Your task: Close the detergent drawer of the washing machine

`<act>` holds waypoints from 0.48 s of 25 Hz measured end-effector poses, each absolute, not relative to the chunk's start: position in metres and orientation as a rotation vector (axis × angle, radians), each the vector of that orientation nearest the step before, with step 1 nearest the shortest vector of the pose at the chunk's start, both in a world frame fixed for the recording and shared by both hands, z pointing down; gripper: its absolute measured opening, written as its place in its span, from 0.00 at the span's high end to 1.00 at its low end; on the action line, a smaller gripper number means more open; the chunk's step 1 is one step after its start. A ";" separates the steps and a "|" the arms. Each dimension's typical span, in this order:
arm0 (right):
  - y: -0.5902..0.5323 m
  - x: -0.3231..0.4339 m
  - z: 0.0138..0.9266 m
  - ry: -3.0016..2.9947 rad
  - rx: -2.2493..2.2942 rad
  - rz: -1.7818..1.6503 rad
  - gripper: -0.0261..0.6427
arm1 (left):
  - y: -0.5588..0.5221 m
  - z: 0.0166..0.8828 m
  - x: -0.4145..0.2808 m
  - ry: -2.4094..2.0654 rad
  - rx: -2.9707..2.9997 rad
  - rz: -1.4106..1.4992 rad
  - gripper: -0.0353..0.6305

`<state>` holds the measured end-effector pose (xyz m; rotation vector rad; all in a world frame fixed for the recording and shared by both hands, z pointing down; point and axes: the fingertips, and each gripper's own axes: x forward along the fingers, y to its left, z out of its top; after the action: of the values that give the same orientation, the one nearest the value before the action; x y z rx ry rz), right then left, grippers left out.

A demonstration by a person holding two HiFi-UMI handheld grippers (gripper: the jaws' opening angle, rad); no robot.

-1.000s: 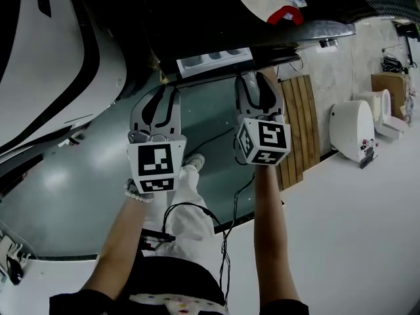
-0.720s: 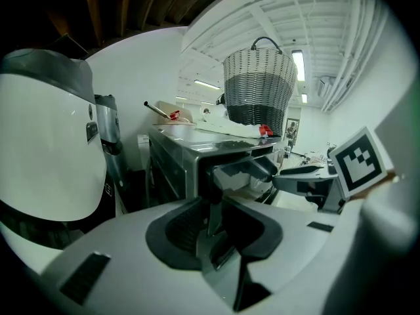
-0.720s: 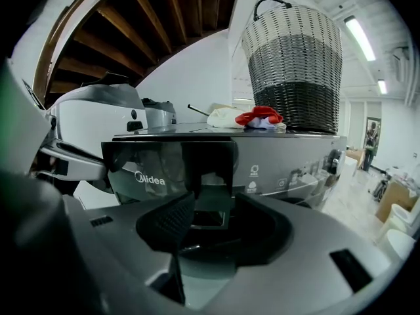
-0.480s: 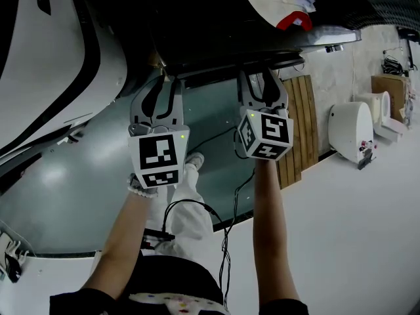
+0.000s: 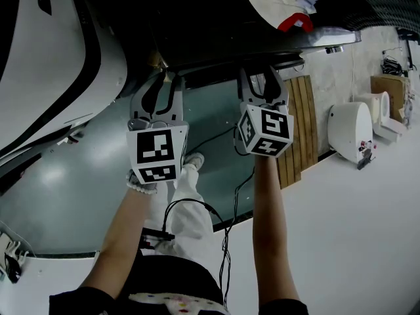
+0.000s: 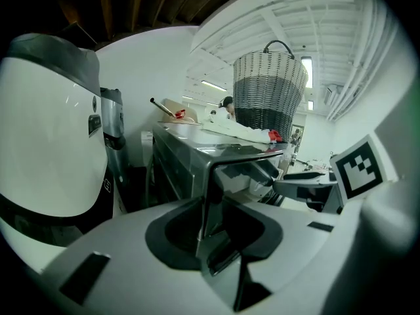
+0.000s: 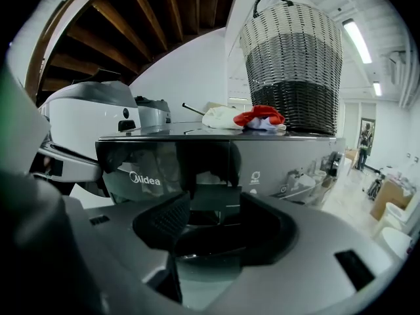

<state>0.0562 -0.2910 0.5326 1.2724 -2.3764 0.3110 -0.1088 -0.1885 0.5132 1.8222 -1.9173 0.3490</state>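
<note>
The silver washing machine (image 6: pixel 190 151) stands right in front of both grippers. Its detergent drawer (image 7: pixel 146 170), a glossy dark panel with a logo, sits flush in the front; no tray sticks out along the front edge (image 5: pixel 213 71) in the head view. My left gripper (image 5: pixel 164 83) is open at the machine's left front corner (image 6: pixel 209 176), which shows between its jaws (image 6: pixel 220 223). My right gripper (image 5: pixel 261 77) faces the dark panel, its jaws (image 7: pixel 210 223) opening with nothing clamped between them.
A woven basket (image 7: pixel 292 64) and red and white clothes (image 7: pixel 259 118) lie on the machine's top. A large white rounded appliance (image 5: pixel 59 64) stands to the left. A wooden slat mat (image 5: pixel 302 123), a white fixture (image 5: pixel 351 130) and a floor cable (image 5: pixel 226 228) are at the right.
A second ago the white drawer tray stuck out of the machine's front. Both grippers moved toward the machine and the tray has gone in flush. Little has moved since the middle frame.
</note>
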 end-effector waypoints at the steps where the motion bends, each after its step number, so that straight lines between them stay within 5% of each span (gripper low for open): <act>1: -0.291 0.056 0.533 -2.379 1.272 0.311 0.63 | -0.189 0.513 -0.108 -1.910 1.827 0.333 0.79; 8: -0.279 0.053 0.528 -2.391 1.252 0.282 0.63 | -0.175 0.511 -0.116 -1.849 1.874 0.234 0.80; 12: -0.262 0.047 0.509 -2.412 1.246 0.223 0.75 | -0.167 0.497 -0.118 -1.832 1.927 0.258 0.84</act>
<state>0.0472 -0.2624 0.5092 1.2461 -2.4122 0.2230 -0.1177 -0.1675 0.4966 1.9266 -1.8316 0.2580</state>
